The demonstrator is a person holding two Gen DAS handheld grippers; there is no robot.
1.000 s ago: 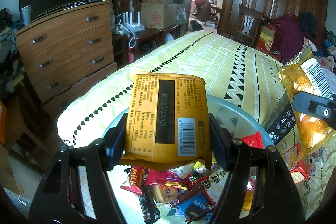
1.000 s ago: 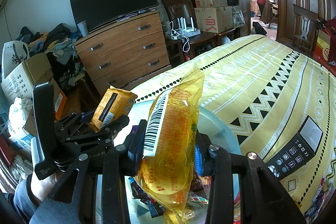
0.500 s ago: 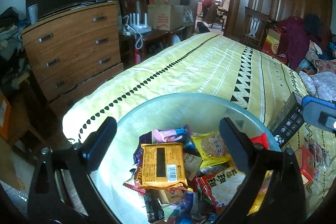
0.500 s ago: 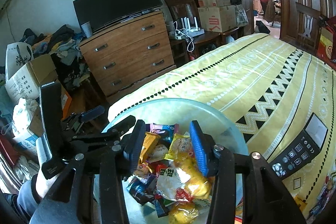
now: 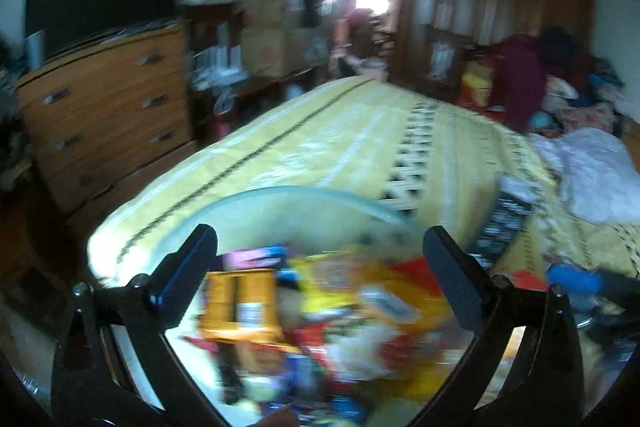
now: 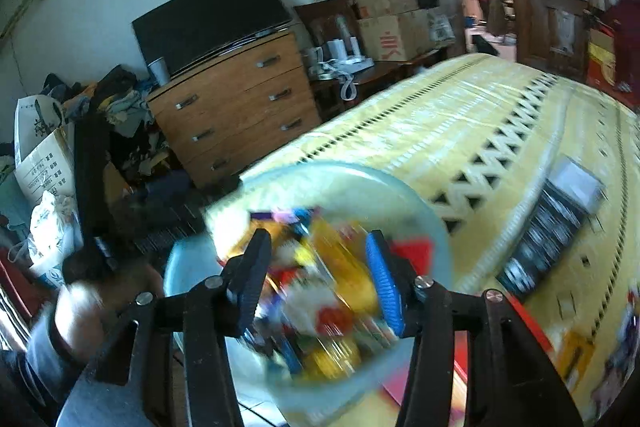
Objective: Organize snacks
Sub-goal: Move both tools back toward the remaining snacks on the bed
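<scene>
A pale blue bowl (image 5: 300,191) (image 6: 340,167) full of mixed snack packets rests on the near end of the bed. The orange packet (image 5: 240,303) lies in the pile at its left, and the yellow bag (image 6: 348,267) lies on top near the middle. My left gripper (image 5: 316,247) hovers over the bowl, its jaws opening wide with nothing between them. My right gripper (image 6: 318,251) also hangs above the pile, jaws opening and gripping nothing. Both views are blurred by motion.
The bowl sits on a yellow patterned bedspread (image 6: 460,115). A black remote-control box (image 6: 560,219) (image 5: 504,219) lies to the bowl's right, with loose packets (image 6: 576,351) near it. A wooden dresser (image 6: 236,107) stands left of the bed. A hand (image 6: 80,299) holds the left gripper.
Both grippers let go of their packets, the orange one and the yellow bag, which dropped into the bowl. Both sets of jaws have spread wider, and both views have swung sideways.
</scene>
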